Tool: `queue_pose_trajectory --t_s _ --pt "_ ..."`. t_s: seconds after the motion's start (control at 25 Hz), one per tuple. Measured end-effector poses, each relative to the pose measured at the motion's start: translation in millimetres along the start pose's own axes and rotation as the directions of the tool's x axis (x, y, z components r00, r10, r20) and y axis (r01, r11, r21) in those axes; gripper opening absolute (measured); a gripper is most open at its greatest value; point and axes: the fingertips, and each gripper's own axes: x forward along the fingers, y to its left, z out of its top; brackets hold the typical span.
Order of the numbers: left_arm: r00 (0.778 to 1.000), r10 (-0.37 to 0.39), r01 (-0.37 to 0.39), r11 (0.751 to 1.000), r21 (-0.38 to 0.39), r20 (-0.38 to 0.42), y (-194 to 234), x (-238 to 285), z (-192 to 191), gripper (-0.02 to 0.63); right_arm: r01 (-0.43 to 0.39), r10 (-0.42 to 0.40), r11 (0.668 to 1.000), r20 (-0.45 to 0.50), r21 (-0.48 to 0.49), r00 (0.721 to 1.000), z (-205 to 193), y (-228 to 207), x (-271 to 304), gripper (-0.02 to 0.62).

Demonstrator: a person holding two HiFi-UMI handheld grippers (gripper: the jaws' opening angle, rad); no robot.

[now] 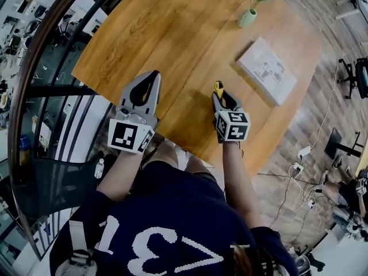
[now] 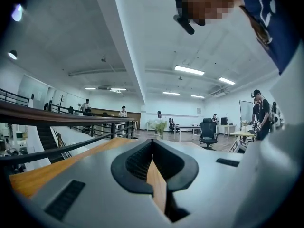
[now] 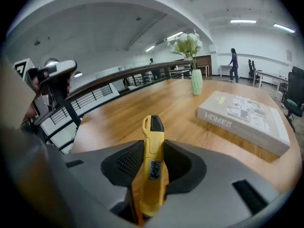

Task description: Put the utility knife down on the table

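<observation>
Over the counter's near edge: right gripper (image 1: 223, 100) and left gripper (image 1: 153, 77), side by side.
Right jaws: clamped on yellow utility knife (image 3: 153, 148), held over counter (image 1: 172, 33).
Left jaws: closed, empty.

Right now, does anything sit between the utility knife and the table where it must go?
Nothing visible does. The right gripper holds the utility knife over bare table; the book and vase stand farther off.

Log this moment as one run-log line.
left claw: shut, empty | right claw: shut on yellow plastic utility knife | position: over brown wooden table, near its edge | knife: not yet released
</observation>
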Motion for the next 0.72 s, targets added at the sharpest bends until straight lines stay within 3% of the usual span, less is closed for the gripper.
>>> queue_pose_trajectory --t_s 0.2,0.36,0.44,0.56,0.64,0.72 --pt "0.999 -0.012 0.012 1.0 -0.019 -0.03 1.3 7.8 -19.5 0.015 0.021 -0.025 0.999 -0.122 -0.035 0.992 -35.4 -4.9 21.7 0.144" --pt "1.0 -0.011 0.01 1.0 -0.024 -0.028 1.6 10.4 -19.8 0.015 0.021 -0.027 0.999 -0.132 -0.05 0.991 -39.3 -4.0 24.8 0.147" --pt "1.0 -0.009 0.009 1.0 -0.021 -0.022 2.3 10.3 -15.5 0.015 0.016 -0.019 0.999 -0.089 -0.039 0.996 -26.9 -2.4 18.7 0.154" --pt "1.0 -0.003 0.003 1.0 -0.011 -0.001 5.1 9.1 -0.6 0.015 0.017 -0.016 0.999 0.043 -0.034 0.999 14.0 1.0 -4.3 0.065" --pt "1.0 -0.004 0.003 1.0 0.009 0.022 1.3 8.8 12.4 0.015 0.0 0.003 1.0 0.158 -0.019 0.988 49.0 2.7 -26.9 0.039" --pt "0.998 -0.018 0.016 0.999 0.041 0.053 -11.3 10.0 27.0 0.015 -0.025 0.028 1.0 0.285 -0.015 0.958 88.0 4.5 -57.4 0.032"
